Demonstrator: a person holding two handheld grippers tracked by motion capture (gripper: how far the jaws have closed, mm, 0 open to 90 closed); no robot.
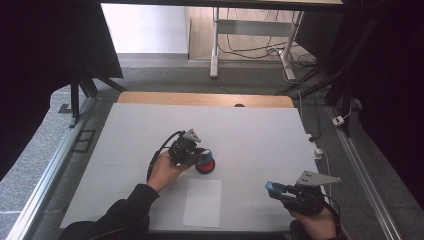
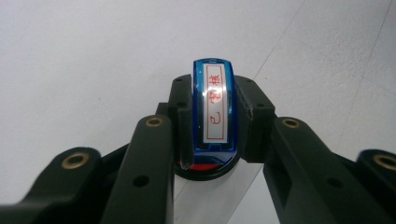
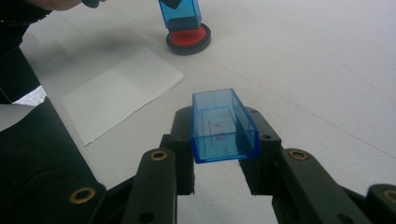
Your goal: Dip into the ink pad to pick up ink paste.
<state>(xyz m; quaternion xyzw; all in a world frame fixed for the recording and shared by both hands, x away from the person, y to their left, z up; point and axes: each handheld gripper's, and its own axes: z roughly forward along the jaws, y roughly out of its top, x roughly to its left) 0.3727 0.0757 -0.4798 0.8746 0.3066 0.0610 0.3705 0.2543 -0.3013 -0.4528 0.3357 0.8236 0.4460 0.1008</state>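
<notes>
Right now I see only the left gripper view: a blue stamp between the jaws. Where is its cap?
Observer: The right hand-held gripper holds the cap, open side up, off to the right of the stamp.
Operator: Any paper to stamp on?
Observer: Yes, a white sheet lies flat on the table, between the person and the ink pad.
Operator: Is the stamp off the pad?
Observer: No, its lower end sits on the pad's red face.
</notes>
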